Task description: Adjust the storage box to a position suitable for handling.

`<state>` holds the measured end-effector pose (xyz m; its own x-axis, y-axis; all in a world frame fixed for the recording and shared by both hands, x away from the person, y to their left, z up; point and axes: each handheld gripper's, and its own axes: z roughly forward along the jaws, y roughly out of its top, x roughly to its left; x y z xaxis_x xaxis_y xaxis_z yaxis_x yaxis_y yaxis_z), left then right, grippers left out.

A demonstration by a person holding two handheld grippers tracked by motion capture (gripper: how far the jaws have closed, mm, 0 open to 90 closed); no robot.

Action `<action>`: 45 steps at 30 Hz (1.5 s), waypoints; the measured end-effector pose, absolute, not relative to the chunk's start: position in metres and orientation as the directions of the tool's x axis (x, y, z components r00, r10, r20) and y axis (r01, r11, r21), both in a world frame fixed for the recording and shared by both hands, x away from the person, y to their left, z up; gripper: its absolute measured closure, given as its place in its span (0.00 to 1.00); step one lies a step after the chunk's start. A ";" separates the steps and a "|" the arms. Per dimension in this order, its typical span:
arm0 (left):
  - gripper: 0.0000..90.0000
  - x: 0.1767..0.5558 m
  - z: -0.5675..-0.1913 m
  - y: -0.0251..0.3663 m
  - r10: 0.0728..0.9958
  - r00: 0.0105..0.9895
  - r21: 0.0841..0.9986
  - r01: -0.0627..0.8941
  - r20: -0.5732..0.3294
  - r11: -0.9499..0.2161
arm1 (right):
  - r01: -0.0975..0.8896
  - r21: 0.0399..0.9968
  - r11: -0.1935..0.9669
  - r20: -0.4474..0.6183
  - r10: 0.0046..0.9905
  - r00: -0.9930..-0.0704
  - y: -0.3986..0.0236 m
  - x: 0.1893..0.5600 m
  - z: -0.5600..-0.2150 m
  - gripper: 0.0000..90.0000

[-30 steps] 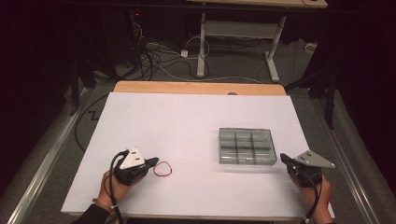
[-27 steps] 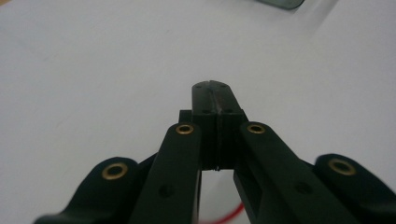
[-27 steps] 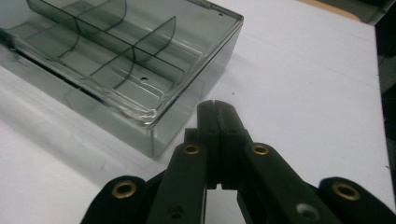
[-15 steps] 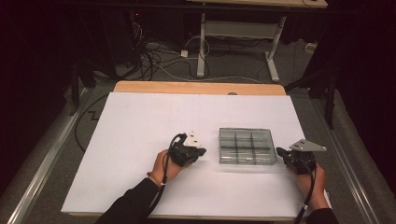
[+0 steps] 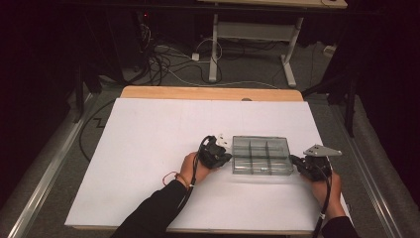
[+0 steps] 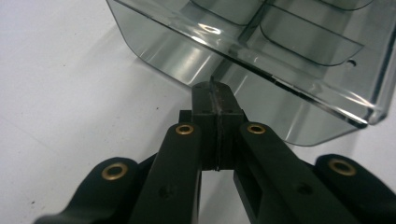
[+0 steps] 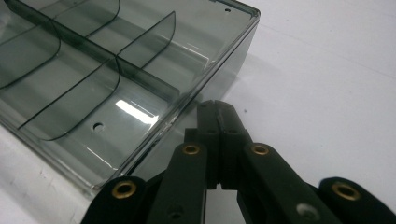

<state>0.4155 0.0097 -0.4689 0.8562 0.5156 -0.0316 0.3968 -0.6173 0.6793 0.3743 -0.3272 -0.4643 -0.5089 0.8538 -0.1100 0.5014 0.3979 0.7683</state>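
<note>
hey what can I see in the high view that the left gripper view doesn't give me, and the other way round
High view alone: both hands, the left gripper and right gripper at opposite ends of the clear box, the white table, cables on the floor beyond.
Left gripper view alone: its jaws pressed together close up, tips at the box's end wall.
Shared: the box, its dividers, the white table.

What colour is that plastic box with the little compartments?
The compartment box is see-through smoky grey, clearest in the right gripper view.
</note>
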 end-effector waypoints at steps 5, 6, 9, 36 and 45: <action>0.98 0.418 -0.470 0.009 0.525 0.851 0.675 0.401 -0.025 -0.619 | 0.502 0.764 0.406 -0.120 0.853 -0.508 -0.326 0.376 -0.465 1.00; 0.98 0.418 -0.470 0.009 0.525 0.851 0.673 0.400 -0.020 -0.622 | 0.501 0.763 0.409 -0.125 0.853 -0.506 -0.325 0.376 -0.465 1.00; 0.98 0.417 -0.469 0.010 0.532 0.847 0.671 0.398 -0.006 -0.626 | 0.496 0.758 0.423 -0.144 0.850 -0.506 -0.322 0.377 -0.465 1.00; 0.98 0.428 -0.463 0.064 0.633 0.774 0.657 0.470 0.013 -0.589 | 0.486 0.740 0.464 -0.180 0.834 -0.521 -0.259 0.398 -0.467 1.00; 0.98 0.431 -0.465 0.089 0.678 0.735 0.661 0.499 0.020 -0.561 | 0.476 0.740 0.476 -0.186 0.824 -0.535 -0.232 0.405 -0.468 1.00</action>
<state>0.4308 0.0889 -0.4650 0.7351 0.6777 0.0196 0.4993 -0.5607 0.6605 0.4047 -0.2316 -0.4682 -0.5353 0.8240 -0.1860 0.4758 0.4761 0.7396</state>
